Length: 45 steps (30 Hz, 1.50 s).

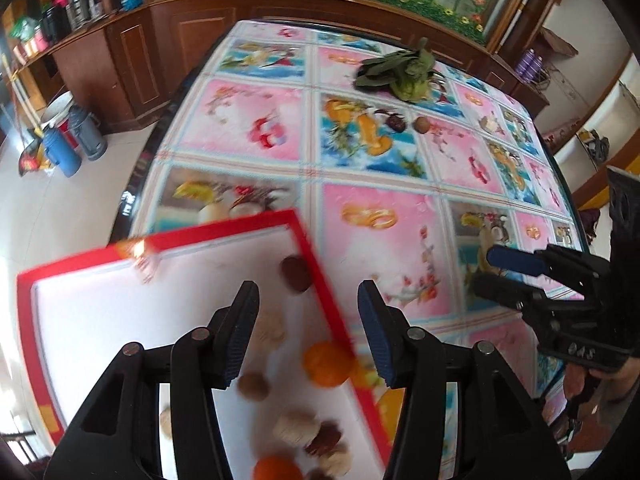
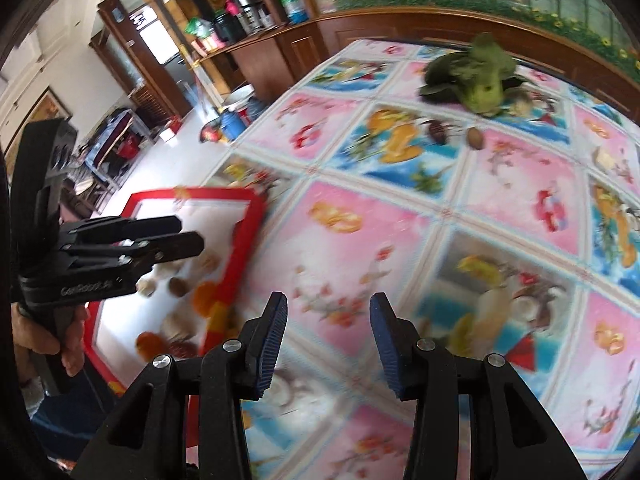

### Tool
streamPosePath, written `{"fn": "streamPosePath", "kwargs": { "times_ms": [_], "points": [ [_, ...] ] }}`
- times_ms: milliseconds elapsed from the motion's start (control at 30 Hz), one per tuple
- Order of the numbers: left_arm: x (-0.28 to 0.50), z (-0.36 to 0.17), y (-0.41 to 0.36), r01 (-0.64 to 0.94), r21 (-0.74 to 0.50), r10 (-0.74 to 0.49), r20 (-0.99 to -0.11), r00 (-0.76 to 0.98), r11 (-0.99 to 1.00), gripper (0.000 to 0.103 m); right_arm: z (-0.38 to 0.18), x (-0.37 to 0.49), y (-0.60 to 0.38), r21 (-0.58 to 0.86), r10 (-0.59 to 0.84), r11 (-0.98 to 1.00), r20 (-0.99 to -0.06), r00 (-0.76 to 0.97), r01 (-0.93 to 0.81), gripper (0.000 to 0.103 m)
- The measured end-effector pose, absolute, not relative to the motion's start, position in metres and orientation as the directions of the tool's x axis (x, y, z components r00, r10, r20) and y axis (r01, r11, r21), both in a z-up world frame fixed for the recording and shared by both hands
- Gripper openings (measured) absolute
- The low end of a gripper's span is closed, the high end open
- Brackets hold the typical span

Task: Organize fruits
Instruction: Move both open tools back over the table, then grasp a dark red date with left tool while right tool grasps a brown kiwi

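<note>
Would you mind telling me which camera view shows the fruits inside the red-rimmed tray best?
The left wrist view: the red-rimmed tray lies right under the left gripper, showing an orange and brown and pale pieces, though blurred. The right wrist view shows the tray off to one side, partly hidden by the left gripper.

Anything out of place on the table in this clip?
Yes: a dark fruit and a brown fruit lie loose on the tablecloth beside a leafy vegetable, far from the red-rimmed tray holding the rest.
</note>
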<state>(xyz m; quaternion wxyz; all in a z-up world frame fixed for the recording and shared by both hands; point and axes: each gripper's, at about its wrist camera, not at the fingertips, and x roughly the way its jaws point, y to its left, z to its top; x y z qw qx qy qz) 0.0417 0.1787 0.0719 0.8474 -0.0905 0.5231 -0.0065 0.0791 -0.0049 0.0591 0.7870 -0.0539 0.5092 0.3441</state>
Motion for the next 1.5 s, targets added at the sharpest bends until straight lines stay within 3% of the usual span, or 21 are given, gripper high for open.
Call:
{"fn": "streamPosePath", "kwargs": {
  "times_ms": [433, 700, 800, 867, 900, 1100, 1300, 1500],
  "points": [
    [0.194, 0.048, 0.113, 0.059, -0.161, -0.171, -0.891, 0.42, 0.985, 0.05, 0.05, 0.227, -0.036, 0.194, 0.376, 0.87, -0.855, 0.356, -0.453, 0.044],
    [0.246, 0.024, 0.094, 0.122, -0.113, -0.153, -0.907, 0.393, 0.986, 0.05, 0.039, 0.258, -0.035, 0.207, 0.383, 0.869, -0.857, 0.345, -0.45, 0.043],
    [0.255, 0.021, 0.093, 0.137, -0.1, -0.147, -0.904, 0.401, 0.986, 0.048, 0.036, 0.265, -0.032, 0.21, 0.384, 0.865, -0.862, 0.332, -0.455, 0.043],
    [0.258, 0.021, 0.093, 0.154, -0.095, -0.151, -0.901, 0.408, 0.984, 0.038, 0.033, 0.27, -0.03, 0.217, 0.389, 0.863, -0.861, 0.327, -0.457, 0.042],
    [0.259, 0.022, 0.093, 0.162, -0.095, -0.154, -0.899, 0.41, 0.982, 0.024, 0.032, 0.273, -0.029, 0.219, 0.392, 0.862, -0.861, 0.325, -0.457, 0.042],
    [0.248, 0.022, 0.106, 0.164, -0.129, -0.186, -0.894, 0.407, 0.978, 0.024, 0.026, 0.286, -0.014, 0.253, 0.424, 0.845, -0.855, 0.3, -0.471, 0.038],
    [0.229, 0.023, 0.117, 0.143, -0.129, -0.176, -0.903, 0.392, 0.981, 0.024, 0.012, 0.285, 0.017, 0.156, 0.35, 0.841, -0.888, 0.3, -0.518, 0.024],
    [0.204, 0.032, 0.125, 0.087, -0.194, -0.213, -0.885, 0.414, 0.977, 0.024, 0.02, 0.261, 0.019, 0.122, 0.335, 0.828, -0.89, 0.309, -0.547, 0.024]
  ]
}}
